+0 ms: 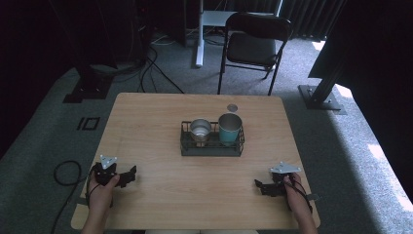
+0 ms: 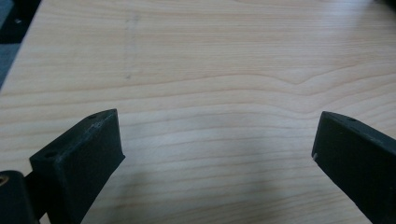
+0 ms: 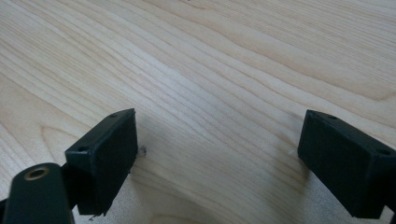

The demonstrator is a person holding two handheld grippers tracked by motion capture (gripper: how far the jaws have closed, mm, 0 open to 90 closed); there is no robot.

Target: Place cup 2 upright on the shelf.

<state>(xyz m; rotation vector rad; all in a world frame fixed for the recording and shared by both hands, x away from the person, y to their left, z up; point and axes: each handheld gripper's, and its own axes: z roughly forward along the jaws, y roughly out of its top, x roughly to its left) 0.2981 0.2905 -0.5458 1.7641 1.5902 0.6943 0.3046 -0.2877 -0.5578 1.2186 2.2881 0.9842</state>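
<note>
Your left gripper [image 1: 127,176] rests on the wooden table [image 1: 160,112] at the lower left of the high view, jaws spread wide over bare wood, nothing between them. Your right gripper [image 1: 260,186] sits at the lower right, likewise released and empty; its own view shows only wood grain between the jaws. At frame centre a black wire basket [image 1: 211,151] holds a metal cup [image 1: 200,129] on its left and a teal cup [image 1: 230,128] on its right. A small round lid [image 1: 232,107] lies just above the basket. A folding chair [image 1: 253,46] stands beyond the table.
</note>
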